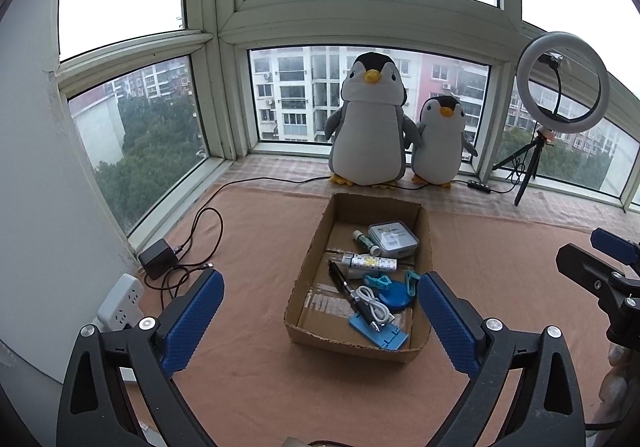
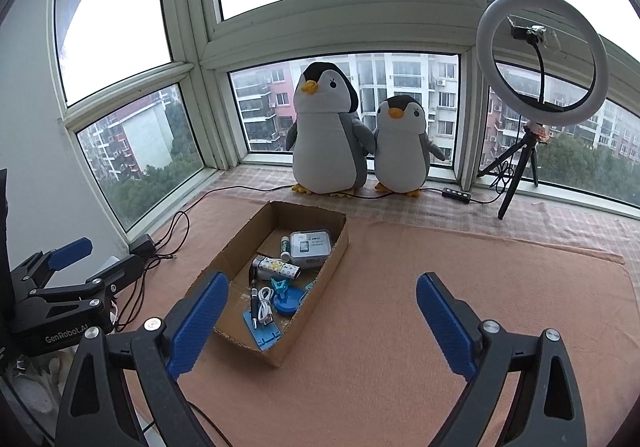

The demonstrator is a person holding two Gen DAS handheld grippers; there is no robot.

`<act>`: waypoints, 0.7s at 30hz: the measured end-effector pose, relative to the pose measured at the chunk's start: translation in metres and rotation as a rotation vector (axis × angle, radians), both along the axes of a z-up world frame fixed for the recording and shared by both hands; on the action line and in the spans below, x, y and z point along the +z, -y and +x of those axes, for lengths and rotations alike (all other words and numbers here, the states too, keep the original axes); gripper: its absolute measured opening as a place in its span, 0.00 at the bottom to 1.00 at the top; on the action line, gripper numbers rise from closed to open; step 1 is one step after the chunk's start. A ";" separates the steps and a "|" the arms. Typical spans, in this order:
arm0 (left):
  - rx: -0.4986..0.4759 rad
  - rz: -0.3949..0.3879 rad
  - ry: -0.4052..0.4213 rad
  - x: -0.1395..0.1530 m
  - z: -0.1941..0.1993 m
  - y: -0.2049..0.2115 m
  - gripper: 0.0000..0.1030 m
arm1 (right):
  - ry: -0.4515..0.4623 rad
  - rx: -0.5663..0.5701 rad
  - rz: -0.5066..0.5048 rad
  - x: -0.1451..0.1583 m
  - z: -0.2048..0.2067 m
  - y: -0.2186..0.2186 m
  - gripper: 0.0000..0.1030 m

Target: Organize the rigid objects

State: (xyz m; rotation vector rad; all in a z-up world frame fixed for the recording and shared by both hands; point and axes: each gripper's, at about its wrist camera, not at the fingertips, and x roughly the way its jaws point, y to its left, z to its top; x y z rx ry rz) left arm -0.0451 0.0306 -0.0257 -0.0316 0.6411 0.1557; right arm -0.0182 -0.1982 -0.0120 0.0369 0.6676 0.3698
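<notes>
An open cardboard box (image 1: 308,267) (image 2: 320,279) sits on the pink cloth. It holds a grey case (image 1: 393,240) (image 2: 311,247), a glue stick (image 1: 365,240), a patterned tube (image 1: 370,262) (image 2: 280,267), a black pen (image 1: 344,287) (image 2: 253,287), a coiled white cable (image 1: 374,305) (image 2: 265,307), teal clips (image 1: 378,281), a blue disc (image 1: 394,295) (image 2: 289,301) and a blue stand (image 1: 380,331) (image 2: 262,331). My left gripper (image 1: 320,287) is open and empty in front of the box. My right gripper (image 2: 322,287) is open and empty, over the box's right side.
Two plush penguins (image 1: 370,123) (image 2: 328,135) stand at the window. A ring light on a tripod (image 1: 560,87) (image 2: 540,59) is at the back right. A black adapter (image 1: 158,258), cables and a white power strip (image 1: 122,303) lie at the left. The other gripper shows at each view's edge (image 1: 600,267) (image 2: 72,279).
</notes>
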 end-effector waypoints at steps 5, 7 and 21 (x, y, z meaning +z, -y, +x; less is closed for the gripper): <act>0.000 0.002 -0.001 -0.001 0.001 0.000 0.97 | -0.009 -0.008 0.006 -0.001 0.002 0.002 0.91; 0.001 0.002 -0.001 0.000 0.001 0.000 0.97 | -0.011 -0.010 0.010 -0.001 0.003 0.003 0.91; 0.004 0.001 -0.003 -0.003 0.003 -0.002 0.97 | -0.013 -0.010 0.007 -0.002 0.004 0.003 0.91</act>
